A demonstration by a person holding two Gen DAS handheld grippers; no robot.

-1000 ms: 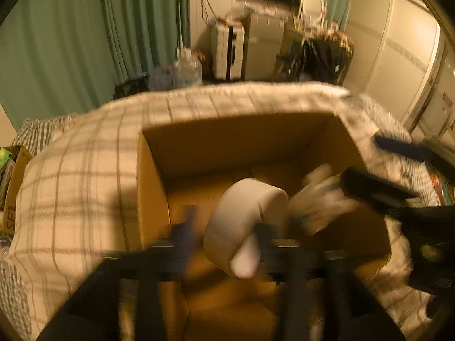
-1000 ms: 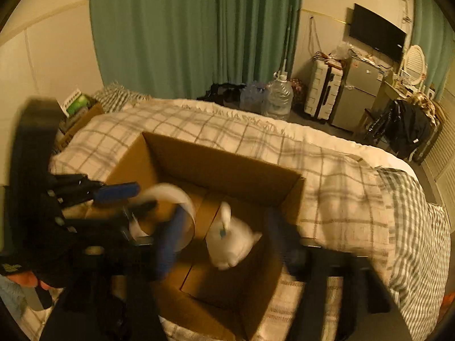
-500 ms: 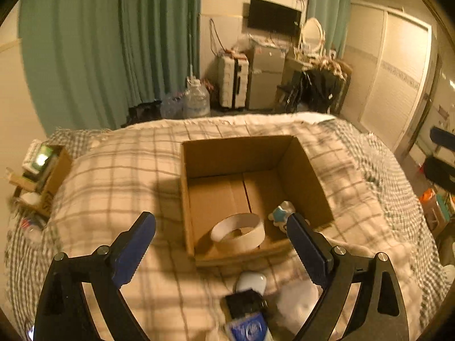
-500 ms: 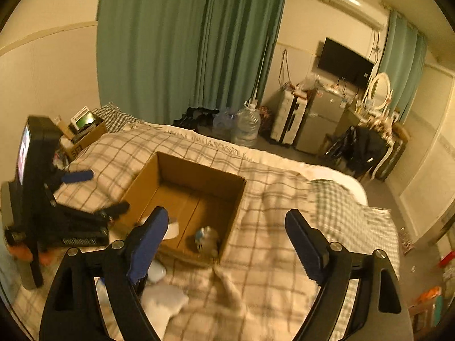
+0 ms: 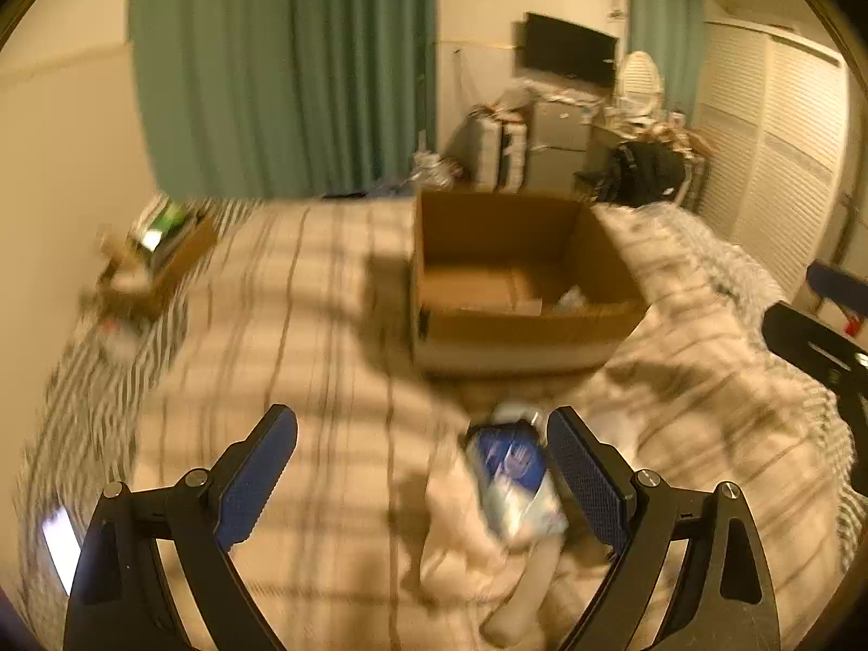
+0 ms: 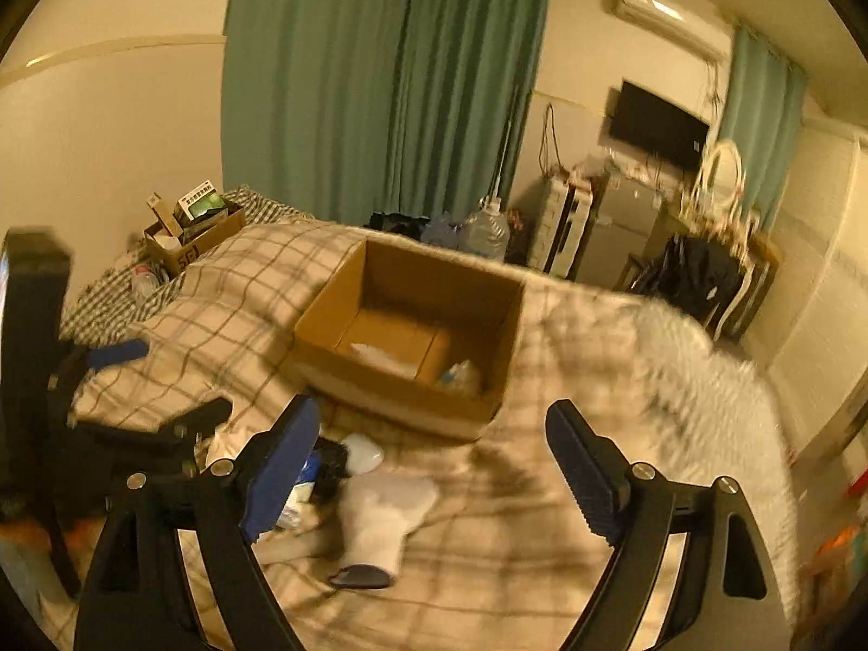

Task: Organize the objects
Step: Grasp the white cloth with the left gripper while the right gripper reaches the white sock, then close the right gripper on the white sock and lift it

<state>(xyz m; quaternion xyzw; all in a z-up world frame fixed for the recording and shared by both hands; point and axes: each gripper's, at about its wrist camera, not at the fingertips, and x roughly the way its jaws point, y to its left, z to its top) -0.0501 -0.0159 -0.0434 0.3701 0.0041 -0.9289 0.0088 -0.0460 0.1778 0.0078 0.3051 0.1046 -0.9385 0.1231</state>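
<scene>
left gripper (image 5: 422, 455): I had it wide open, nothing held; low centre of left wrist view, above the blanket. It also showed at far left of right wrist view (image 6: 108, 380), jaws apart.
right gripper (image 6: 432, 447): I had it wide open too, nothing between the fingers; bottom centre of right wrist view. Part of it showed at right edge of left wrist view (image 5: 824, 325).
box (image 5: 521, 325): open cardboard, sat on the bed, upper centre-right of left wrist view; mid-frame in right wrist view (image 6: 401, 396).
box contents: a white item (image 6: 380, 355) on the floor of the box and a small pale-blue thing (image 6: 461, 377) near its right corner; both blurred, I couldn't tell what they were.
packet (image 5: 512, 474): blue-and-white, lay on the blanket just inside my left gripper's right finger, not gripped; lower centre of left wrist view.
sock (image 6: 388, 510): white, dark toe, lay on the blanket at lower centre of right wrist view, in front of the box, outside it.
small white item (image 6: 363, 455): just above the sock, beside a dark object (image 6: 328, 466); unclear what.
blanket (image 5: 304, 358): plaid, covered the bed; blurred.
side carton (image 6: 190, 241): upper left of right wrist view, held boxes.
curtain (image 6: 380, 87): green, top centre.
</scene>
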